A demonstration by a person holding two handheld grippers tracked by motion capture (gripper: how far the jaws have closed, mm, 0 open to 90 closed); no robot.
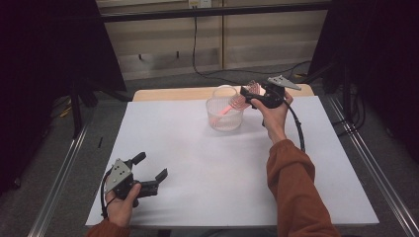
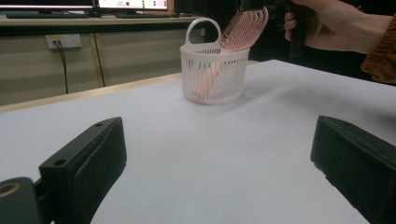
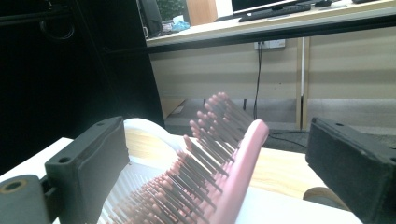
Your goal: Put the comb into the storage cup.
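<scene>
My right fingers (image 3: 88, 158) stand spread wide, one on each side of the pink hairbrush (image 3: 219, 172), and neither pad presses on it. The brush leans in the white basket (image 1: 225, 114), handle down inside and bristled head sticking up over the rim toward my right gripper (image 1: 258, 95). I judge it is resting on its own there, propped by the basket wall, which is why I can let my fingers stand off it. The basket sits at the far middle of the counter (image 1: 197, 187), upright, its loop handle raised.

My right hand (image 1: 272, 111) is stretched forward over the far edge of the counter, the forearm in its orange sleeve (image 1: 291, 187) running up from below, the gripper held level just beside the basket's rim at brush-head height.

My left fingers (image 2: 84, 163) are also spread apart with nothing between them. My left gripper (image 1: 148, 178) hangs low over the near left corner of the counter, well apart from the basket and pointing across toward it, simply waiting out of the way.
</scene>
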